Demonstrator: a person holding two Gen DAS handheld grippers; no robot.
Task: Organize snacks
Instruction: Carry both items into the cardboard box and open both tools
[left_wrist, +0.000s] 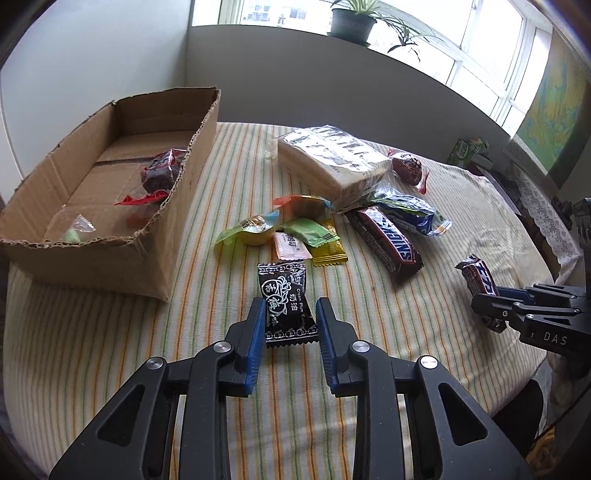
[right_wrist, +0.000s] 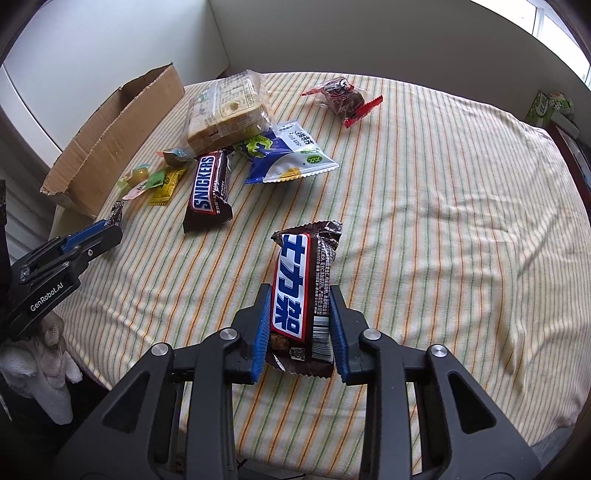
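The left gripper (left_wrist: 290, 314) had its blue pads clamped on a black Cream Plum Candy packet (left_wrist: 286, 304), low over the striped tablecloth (left_wrist: 207, 317). The open cardboard box (left_wrist: 110, 177) sat ahead of it to the left, a red-wrapped dark snack (left_wrist: 160, 171) inside. The right gripper (right_wrist: 300, 314) was closed on a small Snickers bar with Chinese lettering (right_wrist: 303, 288). Ahead and left of that claw lay a larger Snickers bar (right_wrist: 208, 192), a blue-and-white snack bag (right_wrist: 288, 155) and wrapped bread slices (right_wrist: 225, 114).
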